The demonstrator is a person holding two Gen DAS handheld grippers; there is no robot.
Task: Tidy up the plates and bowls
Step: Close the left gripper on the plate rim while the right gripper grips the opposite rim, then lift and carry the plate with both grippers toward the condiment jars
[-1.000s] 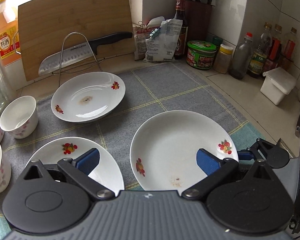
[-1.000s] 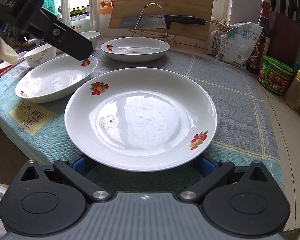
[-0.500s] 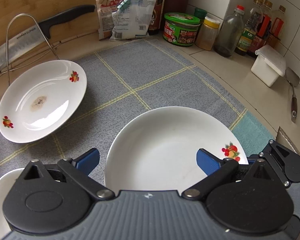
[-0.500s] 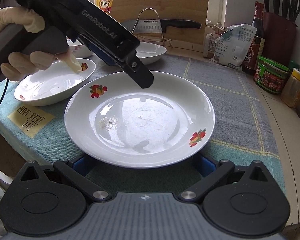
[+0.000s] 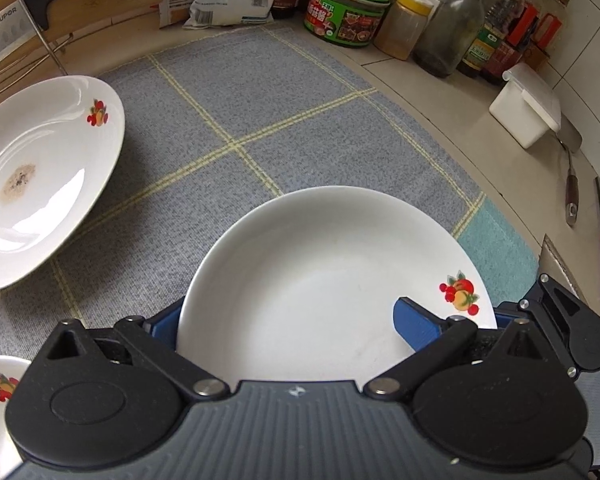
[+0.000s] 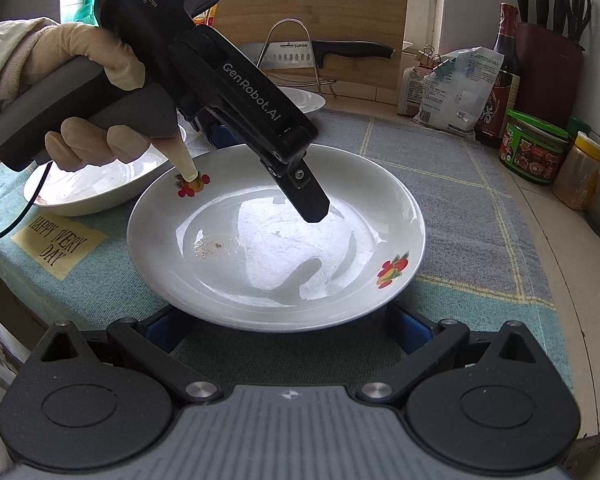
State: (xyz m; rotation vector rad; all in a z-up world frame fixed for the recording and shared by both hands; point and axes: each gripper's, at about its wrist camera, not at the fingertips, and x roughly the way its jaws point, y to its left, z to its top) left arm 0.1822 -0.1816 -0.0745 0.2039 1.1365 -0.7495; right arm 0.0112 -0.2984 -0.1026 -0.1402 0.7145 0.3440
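- The left gripper (image 5: 290,320) hangs over the big white glazed plate with red-and-orange fruit motifs (image 6: 276,240), and its tongs are spread wide. One blue pad sits above the plate's well. The other is tucked outside the rim on the far side.
- That plate lies flat at the near edge of the grey-blue woven mat with yellow grid lines (image 5: 280,100), right in front of the right gripper (image 6: 286,326).
- The right gripper's tongs are spread wide too, holding nothing. Both blue pads sit low at the near rim, half hidden beneath its overhang.
- The step in hand looks like a rim pinch to lift this plate for stacking.
- To do it well, get one pad properly under the sloping rim and the other on top, then close squarely across the edge.
- Glazed ceramic is slick and hard, so a shallow bite at the lip would likely slide off. I'd go deeper and lift level.
- The soft mat should give a little and let the lower pad nose underneath.
- The well is shallow and glossy, throwing bright window reflections, with a small brownish speck left of centre.
- A matching white plate with a brown residue patch (image 5: 40,184) waits further back on the mat, well apart from this one. It looks a likely stacking partner.
- Another white dish (image 6: 92,188) sits just beside the big plate's left rim, so watch for a knock on the way up.
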